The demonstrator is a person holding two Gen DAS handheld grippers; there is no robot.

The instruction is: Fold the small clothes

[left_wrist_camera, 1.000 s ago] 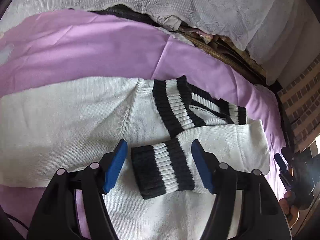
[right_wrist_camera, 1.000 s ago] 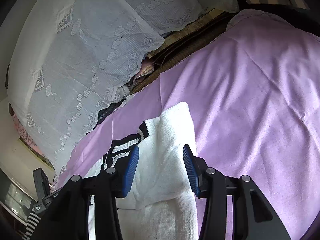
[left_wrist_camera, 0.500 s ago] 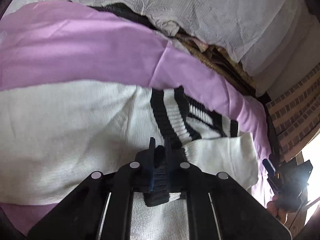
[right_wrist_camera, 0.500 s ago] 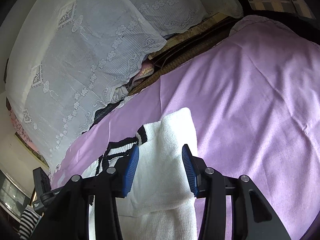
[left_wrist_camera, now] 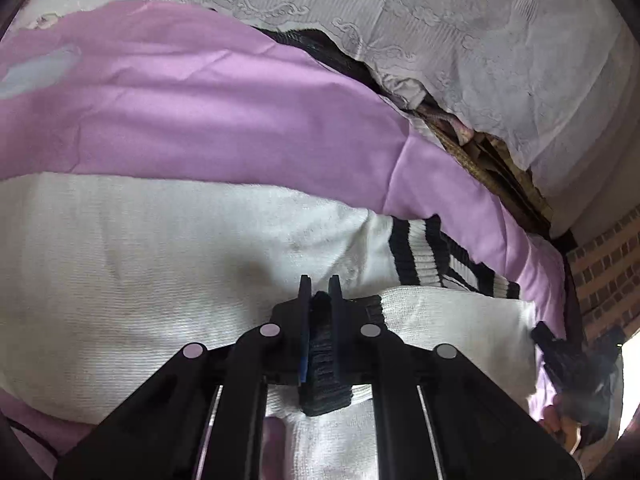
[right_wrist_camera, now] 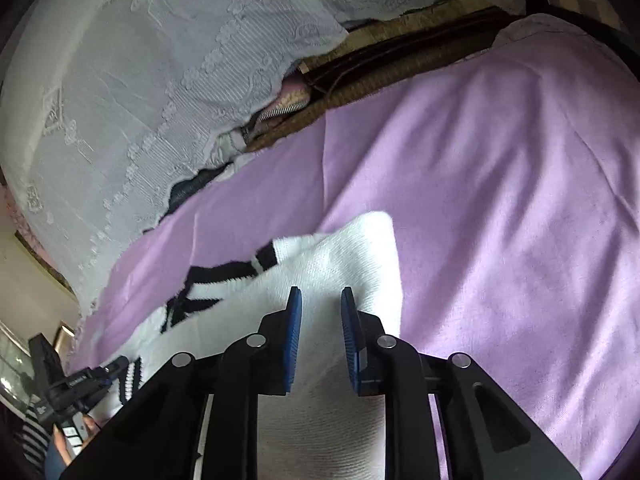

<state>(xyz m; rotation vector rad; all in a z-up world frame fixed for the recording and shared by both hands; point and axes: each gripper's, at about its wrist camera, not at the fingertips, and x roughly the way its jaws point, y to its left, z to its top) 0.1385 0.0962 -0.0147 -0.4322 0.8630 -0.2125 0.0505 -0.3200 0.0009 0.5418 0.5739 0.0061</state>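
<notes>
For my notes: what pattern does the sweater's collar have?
Black and white stripes on the collar, clearest in the left wrist view.

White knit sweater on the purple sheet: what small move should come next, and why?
Probably close the right gripper on the white sleeve fold: its fingers straddle the cloth, still apart, while the left gripper already pinches the black-striped cuff.

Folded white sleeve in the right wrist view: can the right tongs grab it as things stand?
Probably yes. The right tongs are open, straddling the sleeve with nothing in between; the left tongs grip only its striped cuff.
</notes>
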